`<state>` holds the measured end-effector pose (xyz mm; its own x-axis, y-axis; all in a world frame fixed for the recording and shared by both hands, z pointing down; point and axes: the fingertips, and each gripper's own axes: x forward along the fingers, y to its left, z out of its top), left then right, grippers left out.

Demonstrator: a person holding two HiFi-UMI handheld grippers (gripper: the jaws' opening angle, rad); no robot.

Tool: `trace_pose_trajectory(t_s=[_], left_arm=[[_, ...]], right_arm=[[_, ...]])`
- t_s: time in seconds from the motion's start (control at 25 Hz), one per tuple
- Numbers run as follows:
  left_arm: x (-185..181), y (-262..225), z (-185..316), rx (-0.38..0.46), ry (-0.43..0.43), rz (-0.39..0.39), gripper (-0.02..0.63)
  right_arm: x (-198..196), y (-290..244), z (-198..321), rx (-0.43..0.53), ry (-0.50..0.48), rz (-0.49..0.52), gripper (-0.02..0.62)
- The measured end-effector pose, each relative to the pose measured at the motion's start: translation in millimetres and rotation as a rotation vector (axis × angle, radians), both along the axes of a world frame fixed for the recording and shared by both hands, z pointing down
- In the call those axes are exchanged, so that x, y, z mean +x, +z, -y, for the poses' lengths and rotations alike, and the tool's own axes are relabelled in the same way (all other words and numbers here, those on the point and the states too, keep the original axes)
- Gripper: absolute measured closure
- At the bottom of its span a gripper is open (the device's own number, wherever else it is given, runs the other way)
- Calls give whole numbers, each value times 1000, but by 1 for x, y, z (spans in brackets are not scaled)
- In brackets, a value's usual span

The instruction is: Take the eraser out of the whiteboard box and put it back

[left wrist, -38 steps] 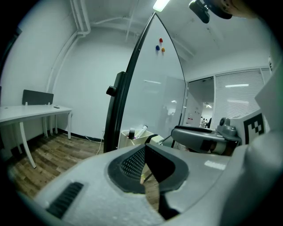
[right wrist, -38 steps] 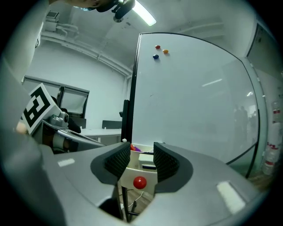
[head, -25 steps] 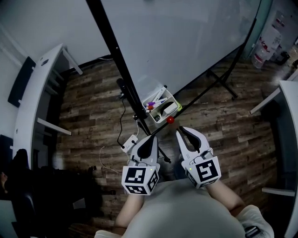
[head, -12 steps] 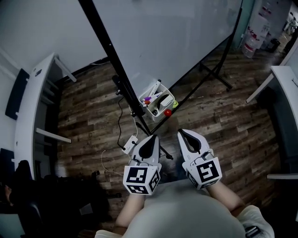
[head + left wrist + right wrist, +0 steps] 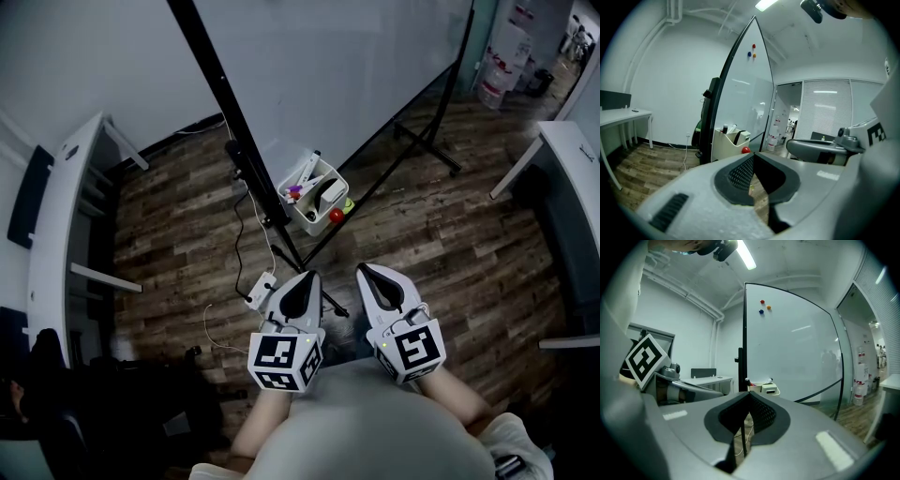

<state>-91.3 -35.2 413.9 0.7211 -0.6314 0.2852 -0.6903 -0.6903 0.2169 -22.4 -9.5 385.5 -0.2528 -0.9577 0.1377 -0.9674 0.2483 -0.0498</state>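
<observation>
The white whiteboard box hangs at the foot of the whiteboard, with markers and the white eraser with its dark strap inside. A red ball sits at the box's near corner. My left gripper and right gripper are side by side below the box, well apart from it, both shut and empty. The left gripper view shows the box, eraser and ball beyond the closed left gripper. In the right gripper view the box is far past the closed right gripper.
The whiteboard's black stand legs run over the wooden floor between me and the box. A power strip with its cable lies on the floor by the left gripper. White desks stand at the left and right.
The box and whiteboard have slid up and away in the head view; both grippers now sit farther back from the box, still side by side.
</observation>
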Motion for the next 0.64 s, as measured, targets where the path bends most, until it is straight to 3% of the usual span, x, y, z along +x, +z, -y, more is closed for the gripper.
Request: trace_pose_trajectory(t_s=[0.64], left_arm=[[-10, 6, -4, -9, 9, 2, 603]], right_arm=[[-15, 7, -1, -4, -14, 22, 592]])
